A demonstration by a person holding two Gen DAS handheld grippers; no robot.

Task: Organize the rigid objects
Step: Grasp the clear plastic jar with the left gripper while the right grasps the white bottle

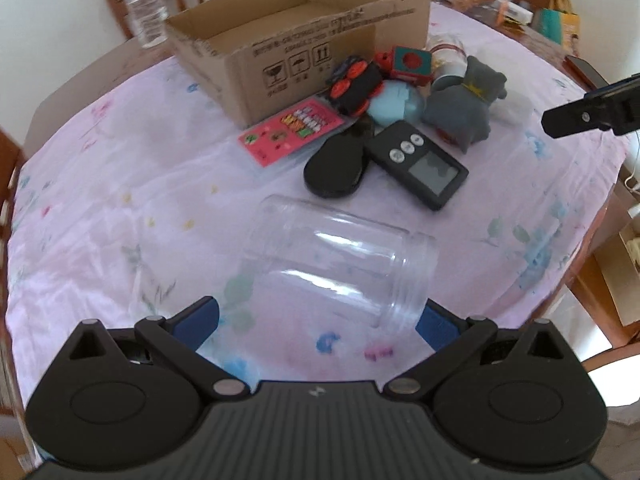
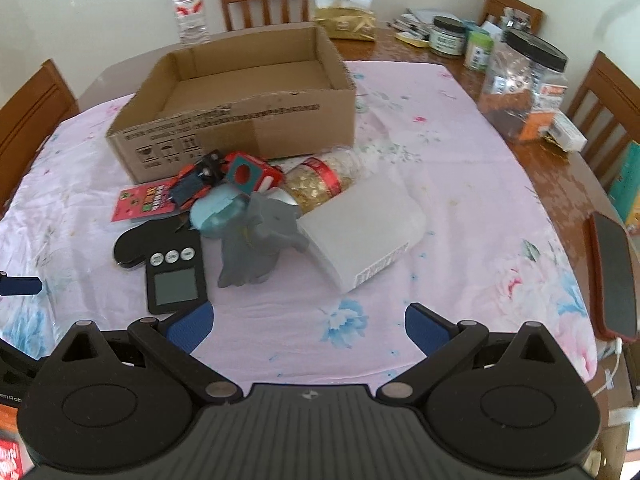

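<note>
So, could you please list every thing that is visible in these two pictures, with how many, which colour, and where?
cardboard box: 1, brown, open, far side of the cloth
clear jar: 1, transparent, on its side before the left gripper
digital scale: 1, black, near edge of the pile
elephant toy: 1, grey, beside the scale
white box: 1, right of the elephant
toy car: 1, red and black, by the cardboard box
cube: 1, red and teal, beside the car
pink card: 1, left of the pile
water bottle: 1, clear, behind the cardboard box
tablecloth: 1, pink floral
left gripper: open
right gripper: open
</note>
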